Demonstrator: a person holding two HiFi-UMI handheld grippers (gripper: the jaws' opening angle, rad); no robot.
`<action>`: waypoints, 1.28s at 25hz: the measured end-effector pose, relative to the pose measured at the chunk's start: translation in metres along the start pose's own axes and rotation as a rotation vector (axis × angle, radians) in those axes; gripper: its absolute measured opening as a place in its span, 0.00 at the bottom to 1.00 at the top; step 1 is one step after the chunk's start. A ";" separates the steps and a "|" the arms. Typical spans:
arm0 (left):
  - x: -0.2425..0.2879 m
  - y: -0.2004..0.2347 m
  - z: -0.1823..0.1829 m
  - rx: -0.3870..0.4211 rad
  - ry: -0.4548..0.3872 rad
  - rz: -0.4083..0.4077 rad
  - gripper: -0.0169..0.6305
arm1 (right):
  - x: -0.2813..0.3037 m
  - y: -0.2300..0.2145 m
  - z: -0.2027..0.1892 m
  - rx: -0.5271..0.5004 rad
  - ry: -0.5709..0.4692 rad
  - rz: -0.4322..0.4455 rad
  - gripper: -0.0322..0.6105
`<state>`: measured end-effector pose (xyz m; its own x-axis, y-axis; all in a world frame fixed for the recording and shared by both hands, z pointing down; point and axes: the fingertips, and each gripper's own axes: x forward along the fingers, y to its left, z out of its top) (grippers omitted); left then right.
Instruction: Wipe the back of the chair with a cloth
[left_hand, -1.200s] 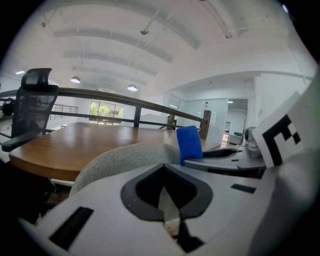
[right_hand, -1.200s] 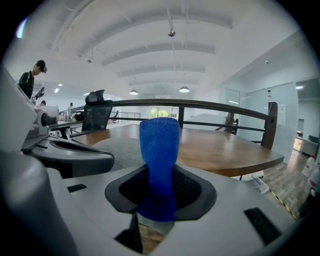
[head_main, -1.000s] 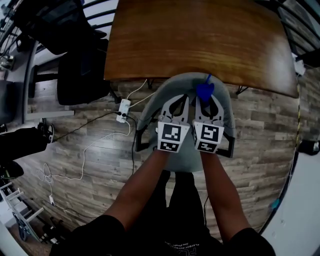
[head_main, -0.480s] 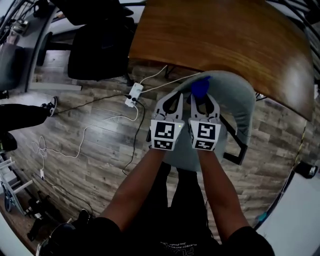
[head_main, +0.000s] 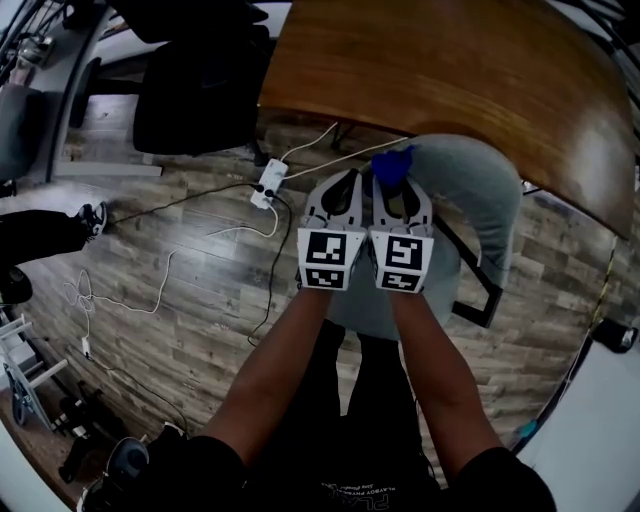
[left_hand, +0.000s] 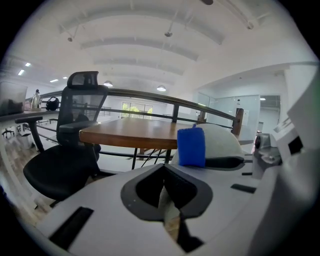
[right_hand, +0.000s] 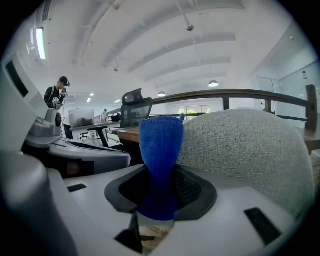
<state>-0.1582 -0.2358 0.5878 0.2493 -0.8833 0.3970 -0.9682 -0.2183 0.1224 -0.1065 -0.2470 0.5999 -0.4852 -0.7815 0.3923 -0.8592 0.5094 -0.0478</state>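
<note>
Blue cloth (right_hand: 160, 145) sticks up from my right gripper (head_main: 398, 195), and its jaws pinch it tight. My left gripper (head_main: 345, 192) is just beside it, its jaws pressed together on nothing. The cloth is right by the left side of the grey chair (head_main: 475, 195) back; I cannot tell if it touches. That chair stands at the near edge of the wooden counter (head_main: 440, 70). A black office chair (head_main: 200, 100) stands by the counter's left edge.
</note>
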 end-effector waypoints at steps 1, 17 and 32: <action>0.001 -0.003 0.000 0.004 0.001 -0.009 0.03 | -0.001 -0.002 0.000 0.003 -0.004 -0.003 0.26; 0.027 -0.058 -0.007 0.088 0.012 -0.117 0.03 | -0.013 -0.062 -0.009 0.042 -0.018 -0.120 0.26; 0.054 -0.125 -0.015 0.148 0.022 -0.235 0.03 | -0.050 -0.146 -0.032 0.131 -0.032 -0.299 0.26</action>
<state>-0.0237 -0.2498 0.6073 0.4660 -0.7925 0.3934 -0.8760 -0.4756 0.0796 0.0480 -0.2707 0.6163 -0.2109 -0.9015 0.3779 -0.9770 0.2063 -0.0530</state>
